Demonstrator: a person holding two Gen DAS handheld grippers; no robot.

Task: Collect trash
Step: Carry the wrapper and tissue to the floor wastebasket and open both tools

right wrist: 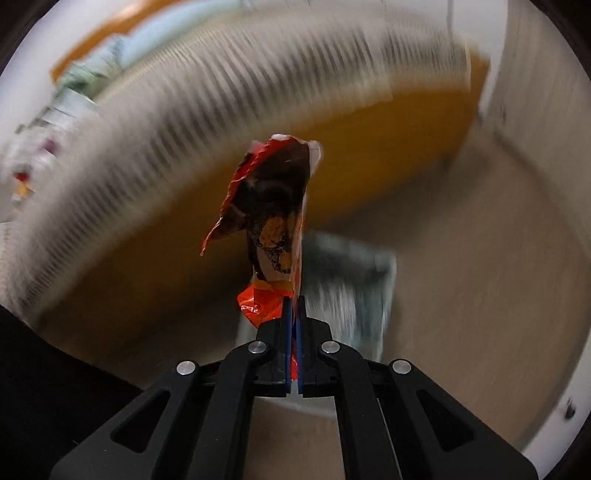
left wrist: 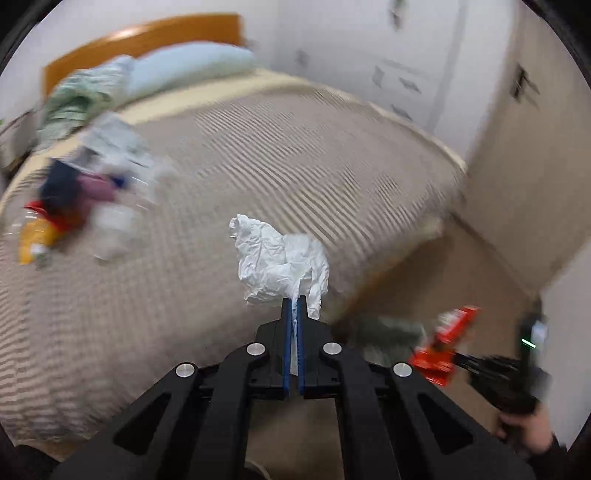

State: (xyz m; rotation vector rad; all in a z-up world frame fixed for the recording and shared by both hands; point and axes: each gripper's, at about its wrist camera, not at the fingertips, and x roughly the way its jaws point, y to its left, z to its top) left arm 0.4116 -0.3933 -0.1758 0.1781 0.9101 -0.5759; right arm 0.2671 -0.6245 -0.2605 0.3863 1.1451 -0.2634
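My left gripper (left wrist: 294, 300) is shut on a crumpled white tissue (left wrist: 280, 264), held over the near edge of the bed. My right gripper (right wrist: 294, 300) is shut on a red and brown snack wrapper (right wrist: 269, 206), which stands up between its blue pads. In the left wrist view that right gripper (left wrist: 458, 356) shows low at the right, carried by a hand (left wrist: 524, 428), with the red wrapper (left wrist: 447, 339) sticking out over the floor. A blurred pile of more trash (left wrist: 74, 199) lies on the bed at the left.
The bed (left wrist: 258, 155) has a striped beige cover, pillows (left wrist: 184, 66) and a wooden headboard (left wrist: 147, 35). A blurred grey-green shape (left wrist: 384, 328), perhaps a bag or bin (right wrist: 354, 280), sits on the floor beside the bed. White cabinets (left wrist: 406, 55) stand behind.
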